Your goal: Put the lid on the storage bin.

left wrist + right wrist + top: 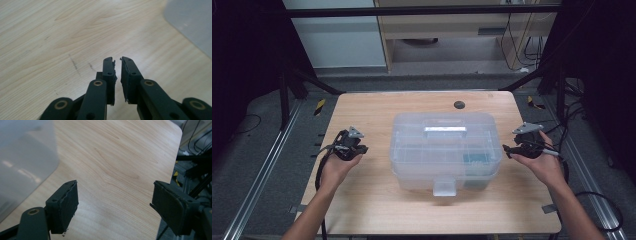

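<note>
1. The wooden table is the biggest thing in the high view, a pale slab with rounded corners. A small dark round spot sits near its far edge.

2. A clear plastic box stands at the middle of the table, lid down. Its long axis runs from left to right across the table, parallel to the near edge. The latch tab on its front wall points toward the person, and the carry handle lies flat along the lid, following the same long axis. Something small and teal shows through the wall at the right front; what it is cannot be made out.

3. The left gripper is held just off the box's left end, apart from it, with its tips aimed toward the box. In the left gripper view the two jaws stand nearly together, with only a thin slit between the pads and nothing in it, over bare wood with a corner of the box at the upper right.

4. The right gripper is held near the box's right end, not touching it. In the right gripper view its jaws stand wide apart and empty above the table, with the box wall blurred at the left.
</note>
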`<state>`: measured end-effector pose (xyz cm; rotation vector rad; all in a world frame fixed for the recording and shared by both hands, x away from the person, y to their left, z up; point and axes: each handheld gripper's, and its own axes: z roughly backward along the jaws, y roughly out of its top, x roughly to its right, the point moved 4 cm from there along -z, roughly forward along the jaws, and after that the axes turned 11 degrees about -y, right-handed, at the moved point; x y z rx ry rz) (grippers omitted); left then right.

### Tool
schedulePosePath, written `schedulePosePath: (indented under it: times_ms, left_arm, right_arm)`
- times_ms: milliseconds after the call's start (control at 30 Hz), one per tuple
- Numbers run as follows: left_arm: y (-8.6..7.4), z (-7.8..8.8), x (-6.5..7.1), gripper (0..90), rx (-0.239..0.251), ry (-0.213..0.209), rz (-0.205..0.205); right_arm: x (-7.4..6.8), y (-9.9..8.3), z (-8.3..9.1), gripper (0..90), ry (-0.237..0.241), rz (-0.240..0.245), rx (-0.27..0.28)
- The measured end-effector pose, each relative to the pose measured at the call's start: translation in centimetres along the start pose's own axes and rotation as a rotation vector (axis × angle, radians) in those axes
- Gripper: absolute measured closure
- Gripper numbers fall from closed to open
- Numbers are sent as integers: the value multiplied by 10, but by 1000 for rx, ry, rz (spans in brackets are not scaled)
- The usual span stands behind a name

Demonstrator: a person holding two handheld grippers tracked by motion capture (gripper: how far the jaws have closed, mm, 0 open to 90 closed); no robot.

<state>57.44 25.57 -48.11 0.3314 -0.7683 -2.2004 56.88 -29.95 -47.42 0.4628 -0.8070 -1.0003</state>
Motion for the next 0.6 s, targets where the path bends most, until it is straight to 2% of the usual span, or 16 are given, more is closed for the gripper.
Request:
schedulePosePath:
  times_ms: [67, 133, 200, 333, 433, 467, 567, 600]
  left_arm:
    - [-4, -8, -6, 727, 27, 12, 33]
    - [-8, -15, -10, 582, 37, 32, 63]
    - [-14, -22, -13, 477, 47, 39, 82]
    - [-25, -35, -16, 297, 77, 5, 159]
    - [-28, -37, -17, 216, 124, 0, 181]
    - [-29, -38, -16, 206, 136, 3, 182]
    - [-31, -43, -15, 106, 165, 22, 172]
    - [-31, -43, -15, 86, 162, 30, 181]
  right_arm:
    - [1, -5, -10, 210, 2, -47, -1]
    - [0, -11, -19, 199, 16, -96, -11]
    - [-1, -16, -27, 186, 17, -132, -25]
    - [-7, -27, -40, 154, 35, -173, -43]
    - [-12, -33, -47, 130, 36, -193, -60]
    - [-13, -34, -47, 130, 42, -207, -47]
    - [-15, -37, -50, 72, 64, -268, -22]
    - [-16, -38, -51, 44, 75, -298, -26]
